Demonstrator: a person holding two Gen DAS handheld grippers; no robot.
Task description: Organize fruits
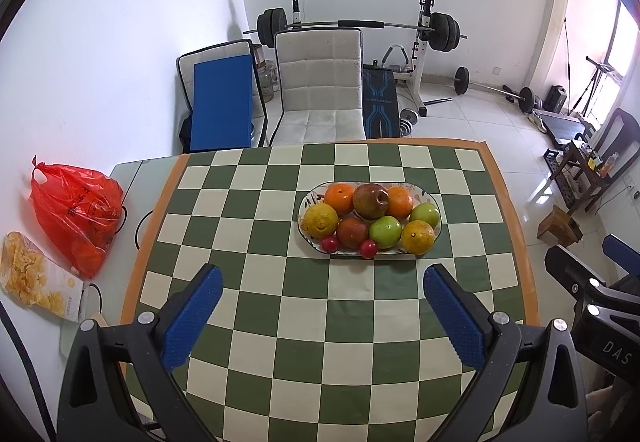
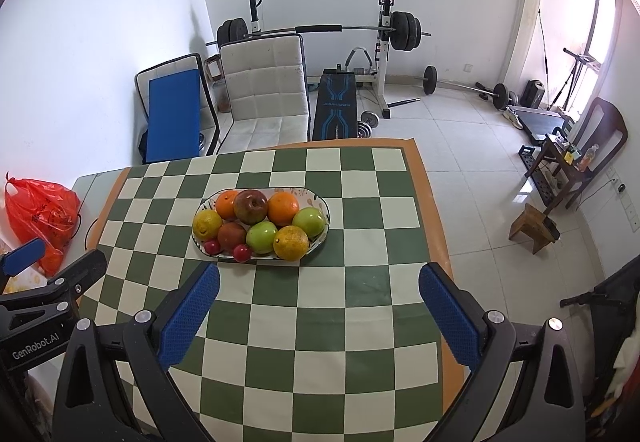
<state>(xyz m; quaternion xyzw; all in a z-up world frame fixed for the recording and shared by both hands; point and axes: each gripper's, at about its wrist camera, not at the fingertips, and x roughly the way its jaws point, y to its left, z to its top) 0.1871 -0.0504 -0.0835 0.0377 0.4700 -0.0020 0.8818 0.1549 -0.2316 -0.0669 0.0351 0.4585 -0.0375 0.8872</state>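
Both hand-held grippers, left [image 1: 322,282] and right [image 2: 319,280], hung over the checkered table [image 1: 304,354] with fingers spread wide and nothing between them. The fruits [image 1: 370,219] sat piled on an oval plate [image 1: 306,201] ahead, well apart from both.

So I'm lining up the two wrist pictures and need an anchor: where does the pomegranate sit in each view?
Left wrist view: the pomegranate is right of centre, in the plate's back row between two oranges.
Right wrist view: the pomegranate is left of centre, in the same back-row spot.
Shared landmark: the white chair behind the table, straight beyond the plate in both views.
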